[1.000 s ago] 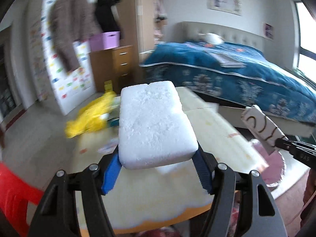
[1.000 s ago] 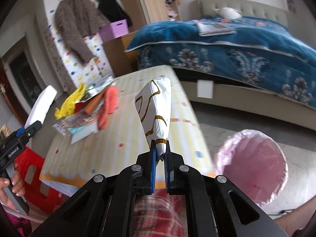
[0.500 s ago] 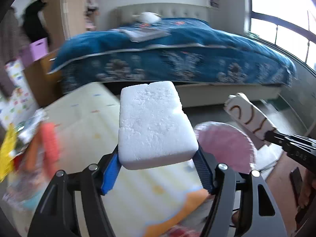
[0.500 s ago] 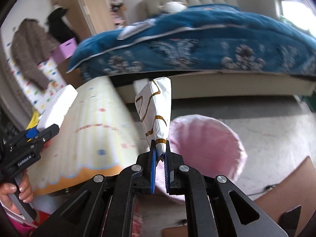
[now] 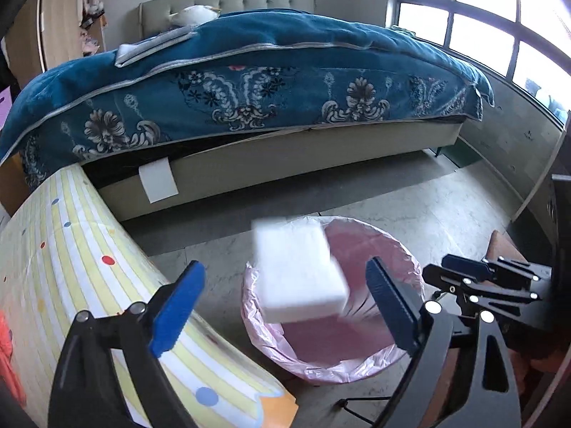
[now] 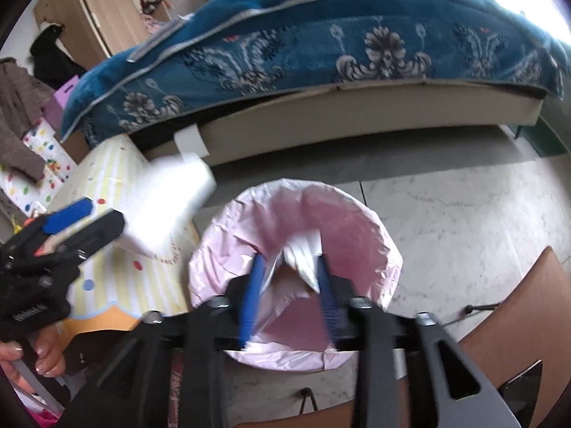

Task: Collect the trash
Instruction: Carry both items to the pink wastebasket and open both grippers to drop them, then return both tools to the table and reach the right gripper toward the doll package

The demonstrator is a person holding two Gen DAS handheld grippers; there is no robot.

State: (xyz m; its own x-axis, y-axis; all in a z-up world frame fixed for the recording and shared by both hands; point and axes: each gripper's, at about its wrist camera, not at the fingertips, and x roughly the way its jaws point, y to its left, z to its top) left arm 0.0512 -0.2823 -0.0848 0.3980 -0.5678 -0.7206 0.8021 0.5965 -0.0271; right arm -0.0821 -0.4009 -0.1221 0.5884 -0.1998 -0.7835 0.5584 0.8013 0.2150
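Note:
A white foam block [image 5: 299, 271] drops, blurred, over the pink-lined bin [image 5: 357, 367]. It is loose between the wide, still opening jaws of my left gripper [image 5: 283, 267], and neither blue pad touches it. In the right wrist view the same block [image 6: 171, 207] hangs beside the left gripper [image 6: 107, 212]. My right gripper [image 6: 289, 260] is above the bin [image 6: 357, 221] with its jaws opening. A blurred white wrapper with brown marks [image 6: 303, 256] slips down between them. The right gripper [image 5: 437, 265] also shows at the right of the left wrist view.
The table with a yellow striped cloth [image 5: 71, 267] stands just left of the bin. A bed with a blue cover [image 5: 249, 89] fills the back. Brown furniture [image 6: 517, 321] sits to the right on the marble floor. A person's hand [image 6: 21, 353] holds the left gripper's handle.
Both grippers swung from over the table to above the bin and tipped downward. Both sets of jaws opened, letting go of the foam block and the wrapper.

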